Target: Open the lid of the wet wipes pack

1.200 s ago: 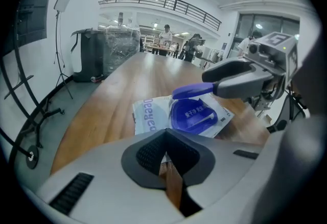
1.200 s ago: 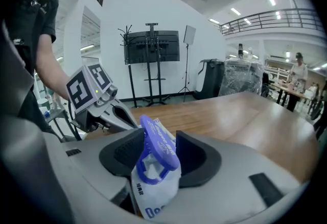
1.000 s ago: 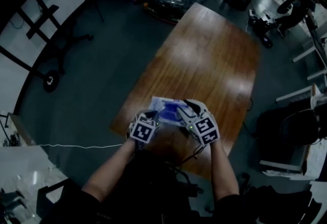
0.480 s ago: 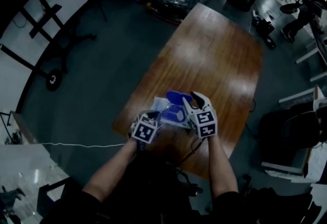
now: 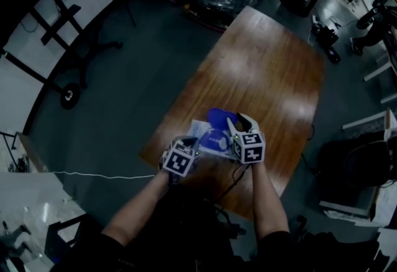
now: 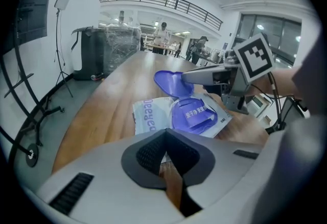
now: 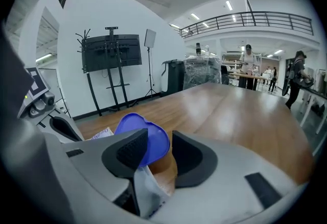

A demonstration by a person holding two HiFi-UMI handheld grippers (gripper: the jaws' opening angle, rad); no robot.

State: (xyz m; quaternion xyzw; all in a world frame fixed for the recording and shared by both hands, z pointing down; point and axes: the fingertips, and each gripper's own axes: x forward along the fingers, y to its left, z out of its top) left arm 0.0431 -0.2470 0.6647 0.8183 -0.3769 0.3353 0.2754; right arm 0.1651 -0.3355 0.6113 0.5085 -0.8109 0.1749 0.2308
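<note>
The flat white plastic wet wipes pack lies at the 6 o'clock end of the long brown wooden table in your head view, close in front of you. Its rounded blue plastic lid is already swung up and stands at the pack's 1 o'clock side, above the blue oval frame on top of the pack.

Your left gripper comes at the pack from 7 o'clock. In the left gripper view its jaws are clenched: the tips meet on the pack's near edge, and a sliver of white wrapper shows between the pads. From there the pack stretches away toward 12 o'clock, with the raised lid at its far side.

Your right gripper sits at the pack's 3 o'clock, its fingers reaching alongside the lid. In the right gripper view its jaws stand partway apart, released. The lid rises between them and lies against the 9 o'clock pad, while bare wood shows in the gap before the 3 o'clock pad, so nothing is pinched. A bit of pale translucent wrapper shows low between those jaws.
</note>
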